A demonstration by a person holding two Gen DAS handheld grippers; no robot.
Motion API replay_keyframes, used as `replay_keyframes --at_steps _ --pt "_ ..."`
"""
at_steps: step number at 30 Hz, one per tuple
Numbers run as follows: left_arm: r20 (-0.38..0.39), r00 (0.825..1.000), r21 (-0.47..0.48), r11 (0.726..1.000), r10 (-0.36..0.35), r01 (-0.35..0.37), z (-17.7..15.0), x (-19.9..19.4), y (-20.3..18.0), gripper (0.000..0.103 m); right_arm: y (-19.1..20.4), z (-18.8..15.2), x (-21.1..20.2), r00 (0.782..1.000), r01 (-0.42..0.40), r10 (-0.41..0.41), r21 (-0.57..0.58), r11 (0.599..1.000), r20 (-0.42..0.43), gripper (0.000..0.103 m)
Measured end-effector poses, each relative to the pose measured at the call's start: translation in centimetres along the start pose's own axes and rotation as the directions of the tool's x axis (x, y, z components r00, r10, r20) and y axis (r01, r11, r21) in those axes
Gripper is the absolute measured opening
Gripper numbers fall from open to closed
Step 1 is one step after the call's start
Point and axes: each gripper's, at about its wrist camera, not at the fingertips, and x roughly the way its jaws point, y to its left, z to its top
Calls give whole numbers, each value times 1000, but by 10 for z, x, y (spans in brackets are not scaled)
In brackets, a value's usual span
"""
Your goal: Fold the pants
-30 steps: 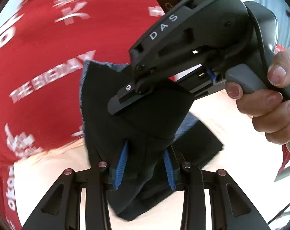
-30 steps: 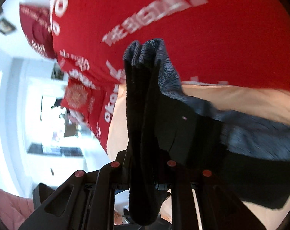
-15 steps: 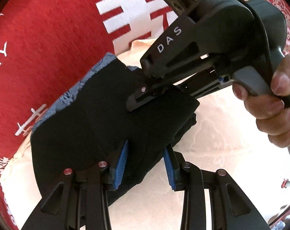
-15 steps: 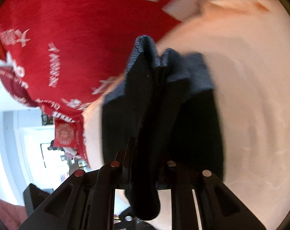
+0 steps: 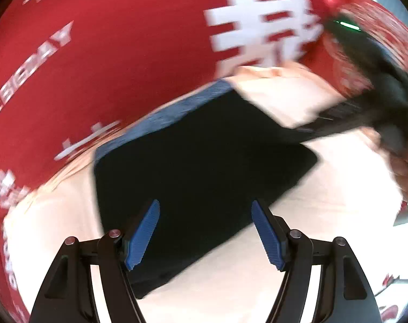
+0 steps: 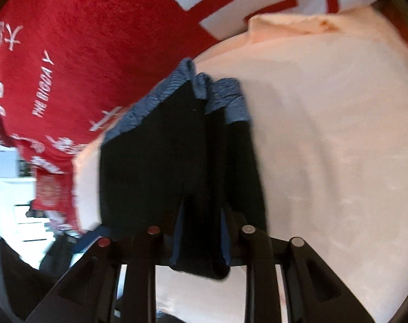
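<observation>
My left hand-held gripper (image 5: 205, 231) is opening, blue pads clear of the folded black pants (image 5: 193, 177), which lie flat on the peach sheet (image 5: 325, 215) beside the red printed blanket (image 5: 109, 53). My right hand-held gripper (image 6: 199, 231) is opening too, a fold of pants between its fingers, probably still touching; view blurred.

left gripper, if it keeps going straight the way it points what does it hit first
Most likely the folded black pants. The left gripper points down at them with its jaws opening and its blue pads clear of the cloth. The pants lie on the peach cloth. How near is unclear.
</observation>
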Motion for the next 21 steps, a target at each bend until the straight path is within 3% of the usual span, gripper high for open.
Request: replay_keyframes --at_steps 4,6,10,13,18,21 --pt "-65 996 -134 988 67 -75 -6 8 47 72 16 -10 -21 984 172 -170 -44 984 54 31" --pt "-84 994 -186 979 66 -80 -11 15 62 72 20 -17 -34 976 203 -197 -51 978 95 31" --pt "-156 986 -259 962 51 -91 -31 41 80 72 36 -30 -41 977 171 -161 -62 983 140 27" --pt "-153 987 -319 944 37 -85 -43 45 90 87 43 -35 -25 981 175 -166 -86 981 103 27" --pt "-174 984 -384 923 -36 -34 -47 55 107 93 35 -39 9 975 219 -214 -108 970 56 27" --pt "-167 986 -396 915 5 -72 -35 45 117 93 30 -39 10 979 200 -194 -94 975 66 27"
